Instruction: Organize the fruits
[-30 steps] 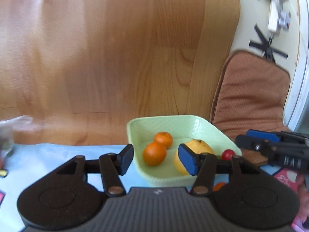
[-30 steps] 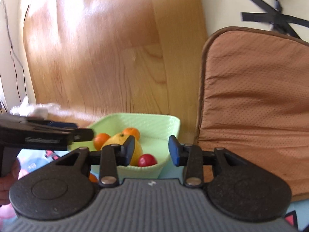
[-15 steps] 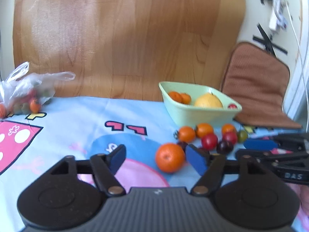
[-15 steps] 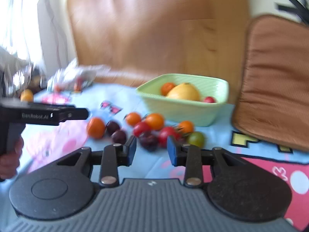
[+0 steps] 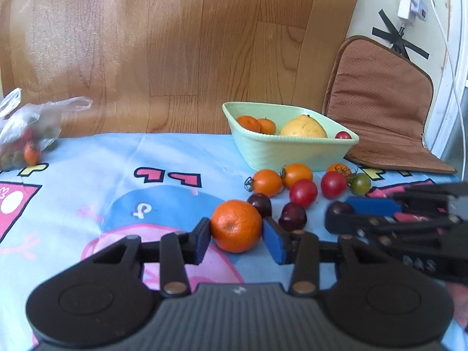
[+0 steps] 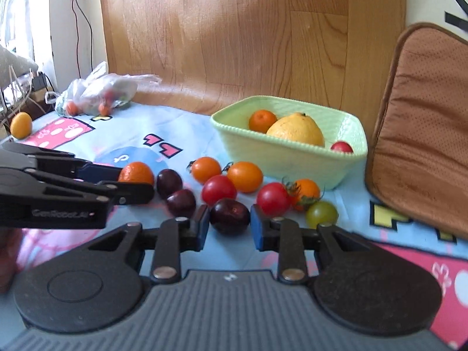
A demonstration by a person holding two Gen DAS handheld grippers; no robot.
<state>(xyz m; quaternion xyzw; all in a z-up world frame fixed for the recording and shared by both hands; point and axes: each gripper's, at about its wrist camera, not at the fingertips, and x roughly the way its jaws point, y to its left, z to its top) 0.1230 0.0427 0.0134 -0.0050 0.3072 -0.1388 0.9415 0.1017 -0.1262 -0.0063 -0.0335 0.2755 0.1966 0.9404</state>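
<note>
Presently, at 9 o'clock of the patterned blue-and-pink cartoon tablecloth (image 5: 96, 158) lies a clear plastic bag of small fruit (image 5: 26, 134), against the wooden wall panel (image 5: 175, 44).

Left gripper (image 5: 237, 238): jaws partly apart, bracketing the round orange mandarin (image 5: 236, 229) on the cloth — both blue pads sit right at its sides, but firm contact cannot be confirmed.

At 1 o'clock of the mandarin, loose orange, red and green cherry tomatoes (image 5: 302, 191) and dark plums (image 5: 292, 216) lie clustered. Beyond them at 12 o'clock stands the pale green square ribbed bowl (image 5: 292, 152), containing two mandarins, a yellow citrus and one red tomato.

Right gripper (image 6: 229, 225): jaws narrowly apart around a dark purple plum (image 6: 230, 216), slight gaps visible either side — not clamped.

At 3 o'clock, a brown perforated seat cushion (image 6: 424, 122) leans upright.
</note>
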